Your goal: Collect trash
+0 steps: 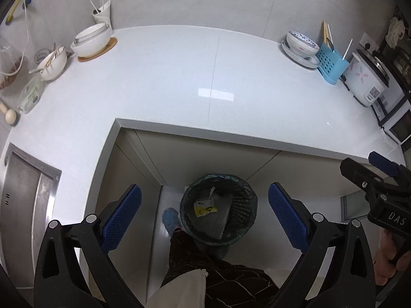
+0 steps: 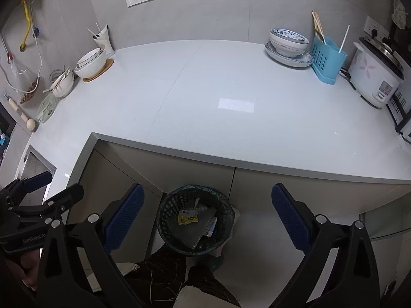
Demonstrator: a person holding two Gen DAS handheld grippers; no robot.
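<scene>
— How are you holding the tongs?

— I'm holding both side by side above the floor, pointing down and forward at the counter corner. My left gripper (image 1: 204, 214) is gaping wide, blue pads (image 1: 120, 220) far apart, nothing between them. My right gripper (image 2: 206, 217) is spread just as wide and is gripping nothing either. Each one is showing at the edge of the other's view, lower right and lower left.

— And the trash?

— It's sitting in the trash bin (image 1: 240, 233) at the lower centre of both views — a lined mesh basket on the floor, just below the cupboard fronts. A yellow wrapper (image 2: 188, 216) is lying on top of crumpled clear plastic inside.

— Room to move?

— The white countertop (image 2: 231, 82) is filling the middle of the frame, its front edge running just above the bin, its centre bare. Bowls (image 2: 91, 63) are crowding the upper left, a blue cutlery rack (image 2: 326, 60) and rice cooker (image 2: 372, 74) the upper right. My legs are standing touching the bin's near side.
</scene>
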